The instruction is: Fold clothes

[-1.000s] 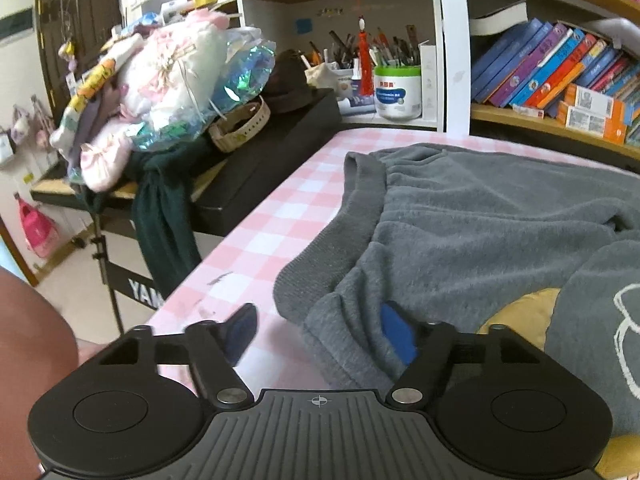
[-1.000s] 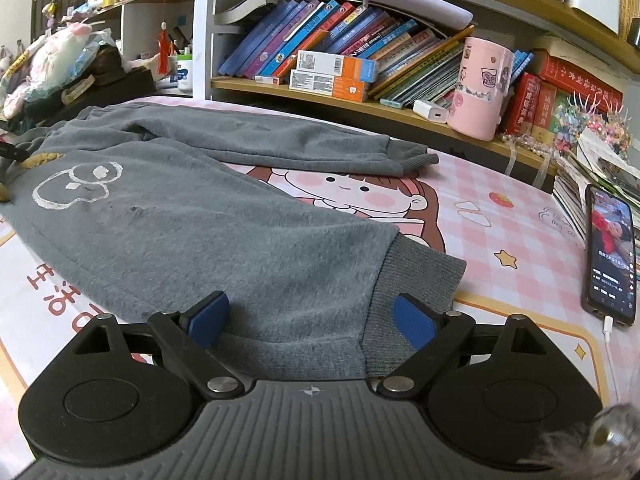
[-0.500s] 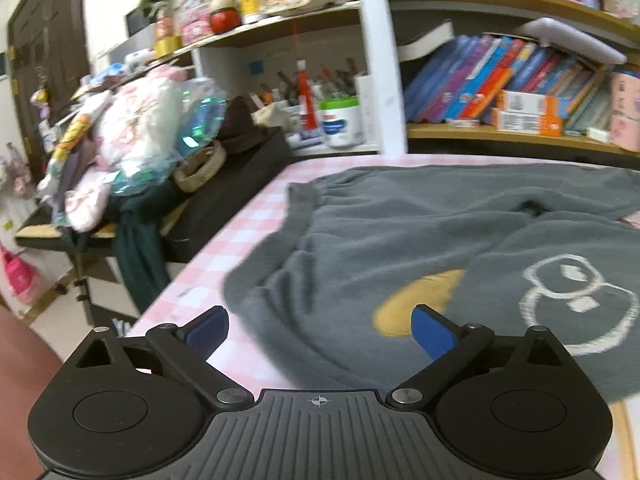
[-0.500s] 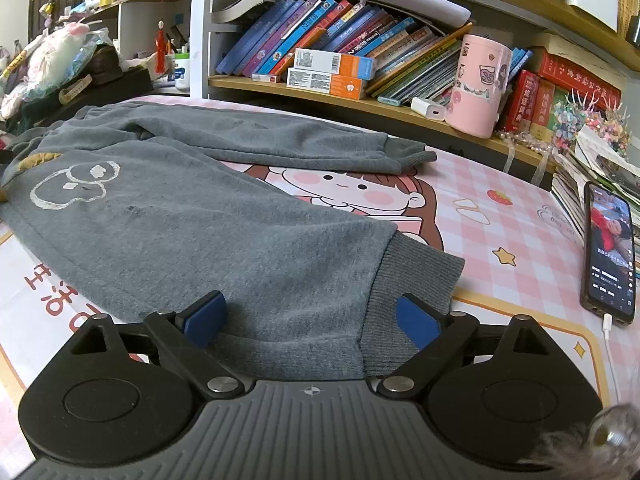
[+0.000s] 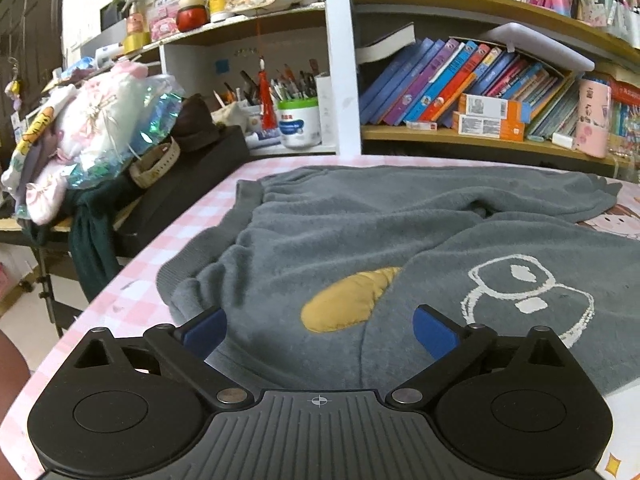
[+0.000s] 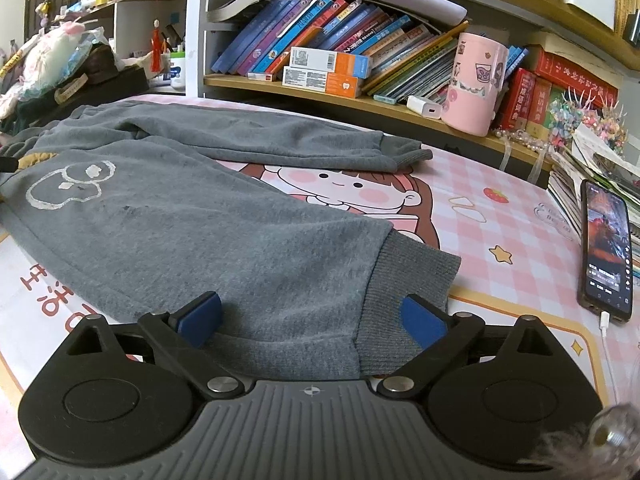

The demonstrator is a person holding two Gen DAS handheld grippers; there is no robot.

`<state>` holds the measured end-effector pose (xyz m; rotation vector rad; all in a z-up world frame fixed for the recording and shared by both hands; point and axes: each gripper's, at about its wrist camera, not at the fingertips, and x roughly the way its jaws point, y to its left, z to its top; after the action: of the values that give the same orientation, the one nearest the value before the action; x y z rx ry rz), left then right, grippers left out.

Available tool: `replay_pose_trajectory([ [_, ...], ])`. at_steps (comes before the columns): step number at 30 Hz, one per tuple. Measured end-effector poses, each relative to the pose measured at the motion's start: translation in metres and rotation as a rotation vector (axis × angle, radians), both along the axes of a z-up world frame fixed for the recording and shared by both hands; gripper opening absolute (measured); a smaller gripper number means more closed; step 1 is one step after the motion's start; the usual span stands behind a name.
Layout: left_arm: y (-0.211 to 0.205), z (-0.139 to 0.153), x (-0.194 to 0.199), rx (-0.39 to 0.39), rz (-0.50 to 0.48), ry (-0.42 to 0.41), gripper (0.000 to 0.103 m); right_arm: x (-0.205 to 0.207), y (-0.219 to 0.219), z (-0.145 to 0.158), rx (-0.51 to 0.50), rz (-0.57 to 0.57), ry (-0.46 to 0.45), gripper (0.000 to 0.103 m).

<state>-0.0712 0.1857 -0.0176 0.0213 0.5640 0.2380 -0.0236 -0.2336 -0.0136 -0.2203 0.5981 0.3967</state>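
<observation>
Grey sweatpants (image 5: 360, 232) lie spread on the pink checked table, waistband to the left, with a white bear print (image 5: 524, 292) and a yellow pocket lining (image 5: 348, 300) showing. My left gripper (image 5: 318, 330) is open, its blue pads either side of the waist area by the yellow lining. In the right wrist view the near leg (image 6: 248, 248) ends in a ribbed cuff (image 6: 408, 280). My right gripper (image 6: 312, 316) is open, straddling that cuff end. The far leg (image 6: 280, 140) lies behind.
A phone (image 6: 608, 248) on a cable lies at the table's right. A pink cup (image 6: 476, 84) and books (image 6: 320, 48) fill the shelf behind. A black keyboard with piled toys (image 5: 100, 128) stands off the left table edge (image 5: 120, 288).
My left gripper let go of the waistband edge, opened wide, and swung right over the yellow lining. The right gripper stayed nearly still.
</observation>
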Motion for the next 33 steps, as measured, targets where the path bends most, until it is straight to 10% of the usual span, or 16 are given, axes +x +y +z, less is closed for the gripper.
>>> replay_pose_trajectory([
  [33,-0.026,0.0,0.019,0.061,-0.174,0.067,0.103,0.002,0.0,0.004,-0.018,0.011,-0.02,0.103],
])
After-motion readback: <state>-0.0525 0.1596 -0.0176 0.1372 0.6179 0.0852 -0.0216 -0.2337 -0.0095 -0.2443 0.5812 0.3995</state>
